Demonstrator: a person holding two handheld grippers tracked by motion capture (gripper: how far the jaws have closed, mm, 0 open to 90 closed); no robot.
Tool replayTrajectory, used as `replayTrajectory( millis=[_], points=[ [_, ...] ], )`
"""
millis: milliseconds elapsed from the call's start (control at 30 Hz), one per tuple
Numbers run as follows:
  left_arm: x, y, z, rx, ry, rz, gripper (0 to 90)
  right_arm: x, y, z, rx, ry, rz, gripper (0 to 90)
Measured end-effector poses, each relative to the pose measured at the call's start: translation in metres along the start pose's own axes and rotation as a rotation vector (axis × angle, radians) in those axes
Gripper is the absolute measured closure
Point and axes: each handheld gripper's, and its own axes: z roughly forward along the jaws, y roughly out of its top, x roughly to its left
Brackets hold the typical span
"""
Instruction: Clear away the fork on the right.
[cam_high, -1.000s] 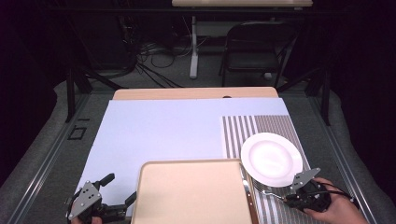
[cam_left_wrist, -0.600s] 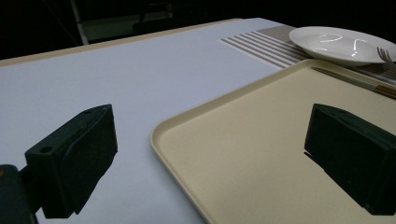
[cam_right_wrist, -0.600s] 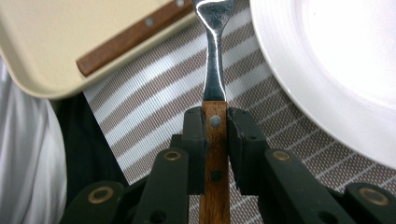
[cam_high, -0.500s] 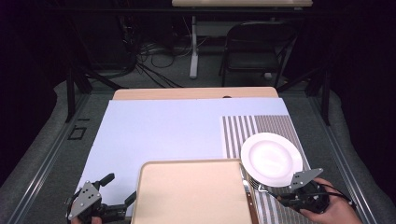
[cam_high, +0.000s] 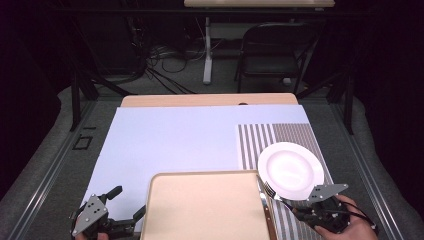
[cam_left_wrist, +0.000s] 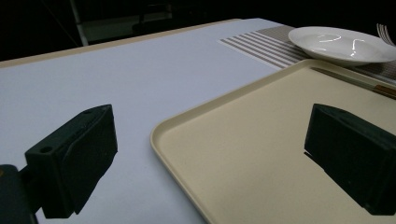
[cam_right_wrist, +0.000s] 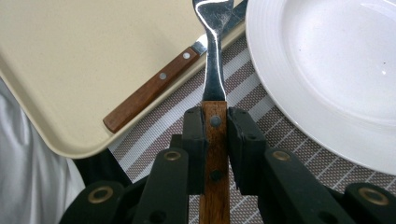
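Since a second ago, the right gripper (cam_right_wrist: 215, 140) has lifted the fork (cam_right_wrist: 214, 70) a bit, up by the plate (cam_high: 290, 170). Its jaws pinch the wooden handle tight. The left gripper (cam_left_wrist: 205, 158) waits wide open over the tray (cam_high: 205, 210) corner. Swing the fork and it could knock the plate or the knife (cam_right_wrist: 154, 88).

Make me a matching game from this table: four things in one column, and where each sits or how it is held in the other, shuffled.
Things:
1. fork
2. knife
3. plate
4. tray

Places:
A. on the striped mat
B. between the left gripper's open jaws
C. on the tray's edge beside the plate
D. clamped by its wooden handle in the right gripper

Pairs: 1-D, 2-C, 3-A, 4-B
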Motion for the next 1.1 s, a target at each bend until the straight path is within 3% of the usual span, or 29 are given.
replayTrajectory(
  millis=[233, 500, 867, 1100],
  points=[
    [0.000, 0.000, 0.000, -0.001, 0.000, 0.000, 2.9, 0.012, 0.005, 0.005, -0.009, -0.012, 0.037, 77.5],
    [0.000, 0.000, 0.000, -0.003, -0.001, 0.000, 2.9, 0.033, 0.018, 0.017, -0.034, -0.005, 0.033, 77.5],
    [0.000, 0.000, -0.001, -0.002, -0.004, 0.002, 2.9, 0.065, 0.042, 0.045, -0.062, 0.030, -0.036, 77.5],
    [0.001, 0.000, -0.001, -0.004, -0.003, 0.001, 2.9, 0.076, 0.054, 0.055, -0.064, 0.028, -0.045, 77.5]
  ],
)
